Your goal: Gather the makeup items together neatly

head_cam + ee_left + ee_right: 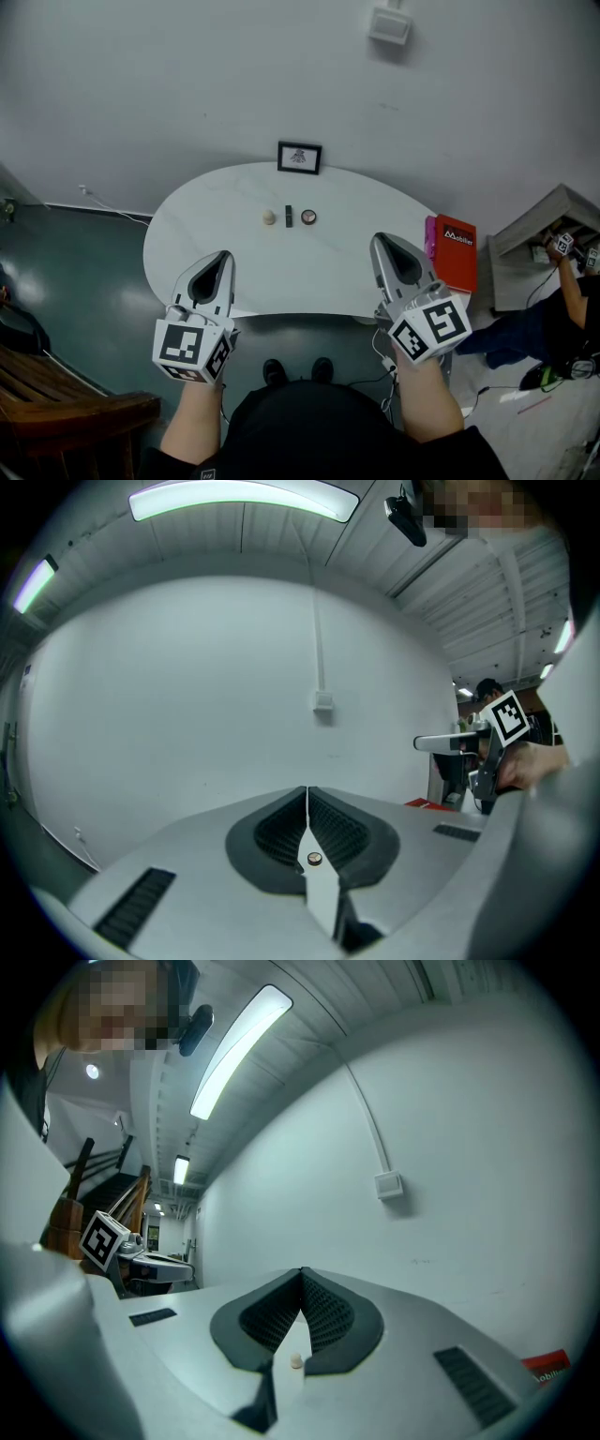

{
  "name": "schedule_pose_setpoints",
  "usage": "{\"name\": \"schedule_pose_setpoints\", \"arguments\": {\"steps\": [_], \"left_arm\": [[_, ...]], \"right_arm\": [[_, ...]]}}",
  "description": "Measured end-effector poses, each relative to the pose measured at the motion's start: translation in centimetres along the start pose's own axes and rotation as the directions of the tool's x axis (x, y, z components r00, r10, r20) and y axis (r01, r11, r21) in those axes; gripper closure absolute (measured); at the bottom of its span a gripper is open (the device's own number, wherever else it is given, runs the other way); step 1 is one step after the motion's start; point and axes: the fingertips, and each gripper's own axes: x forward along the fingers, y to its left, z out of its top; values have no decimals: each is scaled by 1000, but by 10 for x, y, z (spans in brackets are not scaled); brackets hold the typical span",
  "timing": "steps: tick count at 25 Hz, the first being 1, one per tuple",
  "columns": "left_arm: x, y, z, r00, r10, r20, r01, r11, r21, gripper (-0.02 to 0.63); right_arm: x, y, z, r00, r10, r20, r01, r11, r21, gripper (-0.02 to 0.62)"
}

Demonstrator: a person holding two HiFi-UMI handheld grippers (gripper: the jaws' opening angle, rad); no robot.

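You hold your left gripper (223,259) and right gripper (380,242) out in front at about the same height, well apart, both with jaws pressed together (tips touching).

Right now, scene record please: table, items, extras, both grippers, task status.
table: white oval table against a wall
items: small beige ball, dark stick, round compact, in a row mid-table
extras: picture frame at the far edge; red book by the right end
left gripper: shut, empty, over the near side of the table
right gripper: shut, empty, over the near side of the table
task status: not started, neither gripper touching the items
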Motion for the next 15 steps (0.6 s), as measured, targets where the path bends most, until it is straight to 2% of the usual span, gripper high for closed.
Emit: {"name": "schedule_pose_setpoints", "arguments": {"steps": [5, 8, 15], "left_arm": [[12, -1, 4, 1000, -14, 7, 14, 999, 36, 589], [11, 1, 7, 1000, -12, 15, 12, 999, 49, 589], [-5, 2, -9, 1000, 1, -10, -1, 1000, 4, 589]], "right_arm": [[22, 8, -12, 998, 45, -31, -45, 999, 1, 561], [22, 7, -9, 1000, 23, -14, -23, 1000, 13, 561], [4, 9, -2, 1000, -5, 1, 5, 1000, 9, 561]]}}
